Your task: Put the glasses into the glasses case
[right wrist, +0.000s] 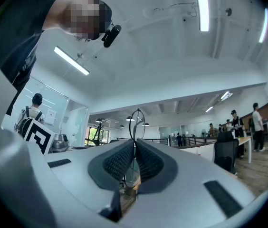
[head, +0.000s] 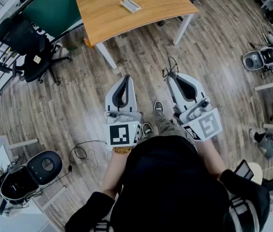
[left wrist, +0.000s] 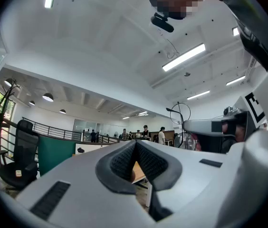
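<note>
In the head view a black office chair (head: 27,47) stands at upper left, beside the wooden tabletop (head: 112,18). The pale glasses case (head: 130,5) lies on that tabletop near the top edge of the frame. Lower, at mid-frame, the left claw (head: 126,77) is pressed together with nothing between its pads. Just to its right, the right claw (head: 171,76) pinches the thin wire glasses (head: 170,67), one rim rising above its tips, well apart from the case.

The table (head: 122,25) was tan wood, the floor (head: 78,98) grey-brown planks; the left gripper (head: 127,77) and right gripper (head: 172,77) were white, black-padded; the glasses (right wrist: 137,125) black-framed.
</note>
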### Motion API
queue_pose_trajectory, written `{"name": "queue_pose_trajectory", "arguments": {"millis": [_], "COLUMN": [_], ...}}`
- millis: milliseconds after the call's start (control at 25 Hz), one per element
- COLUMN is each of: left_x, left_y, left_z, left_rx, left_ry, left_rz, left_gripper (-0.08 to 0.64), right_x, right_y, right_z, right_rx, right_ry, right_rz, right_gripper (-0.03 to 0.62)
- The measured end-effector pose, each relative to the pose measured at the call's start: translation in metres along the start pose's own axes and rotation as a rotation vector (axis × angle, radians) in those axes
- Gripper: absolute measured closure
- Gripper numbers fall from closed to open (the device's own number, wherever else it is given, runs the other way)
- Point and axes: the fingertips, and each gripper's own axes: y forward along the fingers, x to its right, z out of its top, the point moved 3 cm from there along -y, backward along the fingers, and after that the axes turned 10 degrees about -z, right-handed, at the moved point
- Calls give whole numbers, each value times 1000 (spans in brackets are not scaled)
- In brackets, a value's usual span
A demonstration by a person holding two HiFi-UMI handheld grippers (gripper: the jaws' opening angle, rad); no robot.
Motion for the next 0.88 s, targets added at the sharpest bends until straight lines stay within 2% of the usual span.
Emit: {"name": "queue_pose_trajectory", "arguments": {"millis": [880], "left_x": [-5], "left_y": [122], "left_z": [-35], "left_rx": [-74], "left_ry": [37], "left_rz": [-24], "left_gripper": [540], "right_x": [107], "right_y": [69], "right_z": [-28], "right_rx": [-14], "right_ry": [57], "right_rz": [-2], "right_gripper": [560]}}
